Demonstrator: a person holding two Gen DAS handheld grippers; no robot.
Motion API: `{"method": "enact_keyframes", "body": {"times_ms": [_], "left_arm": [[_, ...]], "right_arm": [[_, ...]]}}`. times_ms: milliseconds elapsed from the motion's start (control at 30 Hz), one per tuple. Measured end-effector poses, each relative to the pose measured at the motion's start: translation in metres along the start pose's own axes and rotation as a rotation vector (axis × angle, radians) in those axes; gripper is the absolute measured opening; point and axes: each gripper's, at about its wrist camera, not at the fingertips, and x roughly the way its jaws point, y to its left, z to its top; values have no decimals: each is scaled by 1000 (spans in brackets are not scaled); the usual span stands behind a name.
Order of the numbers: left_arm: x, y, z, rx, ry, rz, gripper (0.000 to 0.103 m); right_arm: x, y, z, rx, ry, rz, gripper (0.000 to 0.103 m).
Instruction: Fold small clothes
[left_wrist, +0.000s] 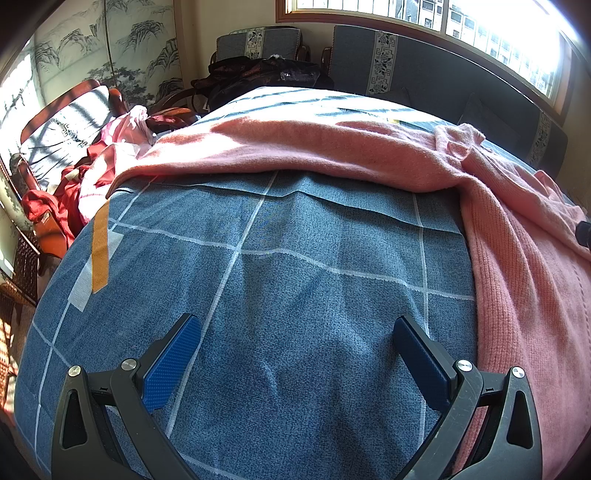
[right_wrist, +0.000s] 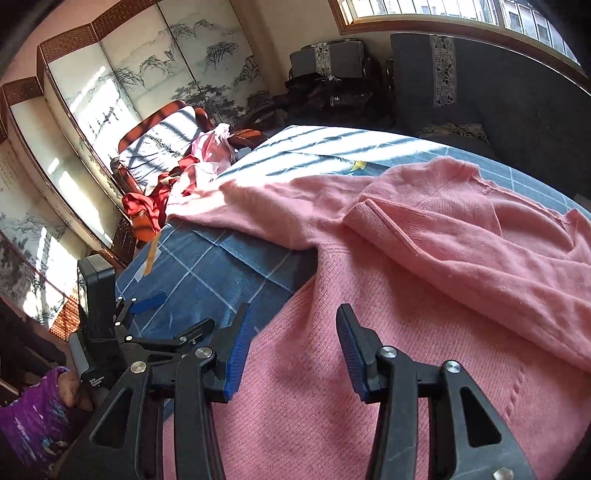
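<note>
A pink knitted sweater lies on a blue checked cloth. One sleeve stretches left across the far side. In the right wrist view the other sleeve lies folded over the sweater's body. My left gripper stands wide open over bare blue cloth, left of the sweater's body, with nothing between its fingers. My right gripper hovers over the sweater's lower body near its left edge, jaws partly apart and empty. The left gripper shows just to its left.
A pile of red and pink clothes lies on a chair at the far left. A yellow tape strip sticks to the cloth's left edge. Dark cushions and a painted screen stand behind. A purple sleeve is at lower left.
</note>
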Motion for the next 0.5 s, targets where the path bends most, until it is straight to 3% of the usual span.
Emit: {"method": "enact_keyframes", "body": {"times_ms": [67,133,267,500], "left_arm": [[0,0,0,0,0,0,103],[0,0,0,0,0,0,103],[1,-5,0,-63,-1,51,103],[1,-6,0,-73,0,59,103]], "right_arm": [[-10,-1,-22,-23,-7,-45,46],[-18,-6,-41,-10,-18,-78,55],[-27,-24,-65,85,-29,-52,57],[-41,-33,-82,99,-52,-67,59]]}}
